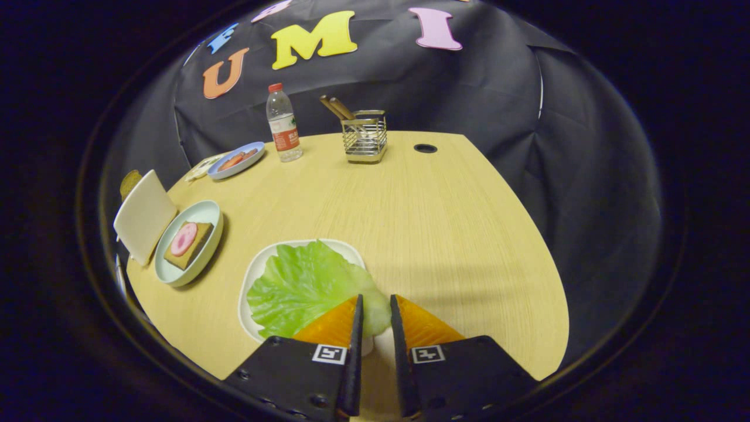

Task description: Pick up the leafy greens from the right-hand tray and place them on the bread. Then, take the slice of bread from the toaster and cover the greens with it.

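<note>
The counter (pixel 410 211) is a light wood surface with a curved far edge, and the black cloth wall of the booth stands close behind it. Near that far edge there is a small dark round hole (pixel 425 148) in the wood.

The tool (pixel 376 305) hangs low over the near part of the counter. Its two fingers (pixel 357 346) are spread a little, with a narrow gap between them, and they pinch nothing. The leafy greens (pixel 304 287) lie on a white tray (pixel 251 281) just ahead of the fingers; the tip of the left finger is over the right edge of the leaf, but I cannot tell if it touches.

To the left of the tray, near the left edge of the counter, a pale round plate (pixel 202 214) carries the bread (pixel 190 246) with a pink round slice (pixel 183 238) on top. Just beside this plate, at the very edge, stands the white toaster (pixel 143 215), and a brown slice of bread (pixel 130 181) comes out of its top.

Farther back on the left is a blue plate (pixel 253 157) with red pieces on it. A water bottle (pixel 283 123) stands beside it, and a wire holder (pixel 365 138) with brown sticks stands near the far edge.

The middle and the right side of the counter are bare wood, so the open room is there, well apart from the plates
</note>
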The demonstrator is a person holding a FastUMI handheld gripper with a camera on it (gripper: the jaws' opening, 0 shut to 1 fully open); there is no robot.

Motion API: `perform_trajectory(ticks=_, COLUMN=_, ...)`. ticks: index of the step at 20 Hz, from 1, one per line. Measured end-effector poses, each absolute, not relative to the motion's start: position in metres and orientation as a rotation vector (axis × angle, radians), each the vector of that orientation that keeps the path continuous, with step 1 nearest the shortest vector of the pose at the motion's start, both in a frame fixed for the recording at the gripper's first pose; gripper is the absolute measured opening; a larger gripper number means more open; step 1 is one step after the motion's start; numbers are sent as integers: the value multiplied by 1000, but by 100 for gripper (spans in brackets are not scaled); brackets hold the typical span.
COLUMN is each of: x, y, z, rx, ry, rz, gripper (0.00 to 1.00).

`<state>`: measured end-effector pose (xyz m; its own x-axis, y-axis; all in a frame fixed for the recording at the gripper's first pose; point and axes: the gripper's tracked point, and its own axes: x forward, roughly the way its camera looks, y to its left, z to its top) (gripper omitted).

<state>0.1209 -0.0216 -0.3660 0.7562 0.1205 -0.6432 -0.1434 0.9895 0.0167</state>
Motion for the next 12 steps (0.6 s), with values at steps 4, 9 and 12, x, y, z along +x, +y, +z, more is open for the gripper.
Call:
perform_trajectory(ticks=4, x=115, y=-17, z=-360, rx=-13, ry=712, rz=155, gripper=1)
perform_trajectory(ticks=9, x=104, y=-14, z=-327, rx=68, ry=679, rz=158, gripper=1)
perform_trajectory(ticks=12, x=98, y=-5, z=-297, rx=103, ry=653, rz=179, gripper=1)
